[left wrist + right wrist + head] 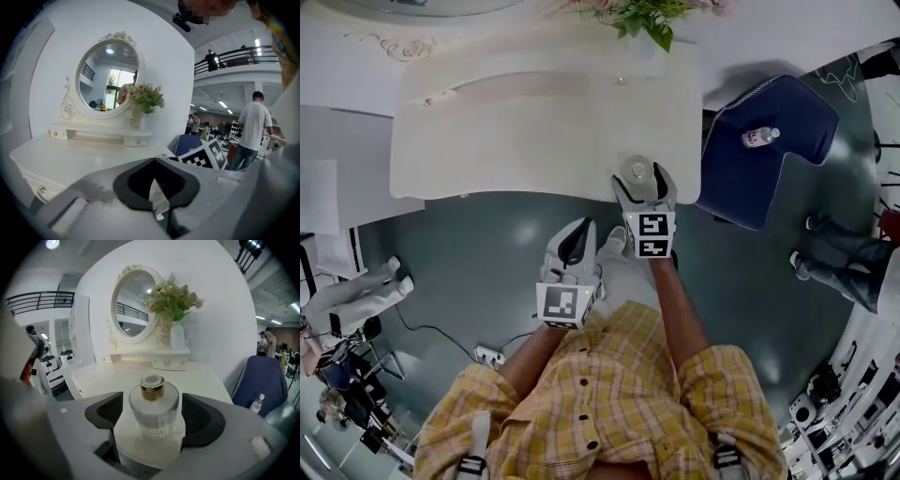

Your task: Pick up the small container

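The small container (637, 172), a frosted glass jar with a gold collar (153, 406), stands upright near the front edge of the cream dressing table (516, 141). My right gripper (643, 182) straddles it, open, with one jaw on each side (153, 418); a thin gap shows at either pad, narrower on the right. My left gripper (578, 239) hangs in front of the table edge, below the tabletop and left of the right one. Its jaws meet at the tips with nothing between them (157, 164).
At the table's back stand an oval mirror (133, 305) and a white vase of flowers (177, 333). A blue chair (764, 164) with a water bottle (760, 137) on its seat sits just right of the table. People stand in the background hall.
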Demonstrator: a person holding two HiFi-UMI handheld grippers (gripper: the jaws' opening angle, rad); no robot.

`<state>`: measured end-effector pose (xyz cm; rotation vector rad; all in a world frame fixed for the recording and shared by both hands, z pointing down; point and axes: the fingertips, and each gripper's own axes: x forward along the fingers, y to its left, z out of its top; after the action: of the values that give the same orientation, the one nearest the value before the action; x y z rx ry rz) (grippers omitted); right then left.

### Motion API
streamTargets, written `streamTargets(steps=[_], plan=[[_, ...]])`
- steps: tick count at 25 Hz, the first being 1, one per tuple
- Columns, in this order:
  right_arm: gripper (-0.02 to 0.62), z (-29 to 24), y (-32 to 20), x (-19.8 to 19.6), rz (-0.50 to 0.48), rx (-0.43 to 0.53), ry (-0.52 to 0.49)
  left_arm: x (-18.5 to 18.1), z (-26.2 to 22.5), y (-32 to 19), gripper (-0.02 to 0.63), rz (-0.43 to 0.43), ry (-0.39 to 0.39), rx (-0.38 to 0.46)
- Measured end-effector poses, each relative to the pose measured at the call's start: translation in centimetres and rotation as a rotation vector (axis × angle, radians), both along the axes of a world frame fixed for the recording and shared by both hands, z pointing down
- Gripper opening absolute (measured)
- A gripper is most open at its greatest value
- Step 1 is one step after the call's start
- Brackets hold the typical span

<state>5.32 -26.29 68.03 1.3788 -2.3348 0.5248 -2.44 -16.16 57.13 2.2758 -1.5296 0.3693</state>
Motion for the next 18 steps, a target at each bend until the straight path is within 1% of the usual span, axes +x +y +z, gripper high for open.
streamTargets(steps=[7, 13, 18], plan=[[0.383, 1.1, -0.9, -0.7, -0.005, -0.009, 0.014, -0.4, 0.1, 0.3, 0.0, -0.012, -0.005, -0.001], [0.39, 2.6, -1.4, -0.7, 0.012, -0.018, 0.032, -0.6, 0.5, 0.8, 0.0, -0.017, -0.009, -0.013], [0.39, 2.4, -2.0, -0.7, 0.042, -0.021, 0.035, -0.8, 1.0, 1.1, 0.0, -0.021, -0.006, -0.025]])
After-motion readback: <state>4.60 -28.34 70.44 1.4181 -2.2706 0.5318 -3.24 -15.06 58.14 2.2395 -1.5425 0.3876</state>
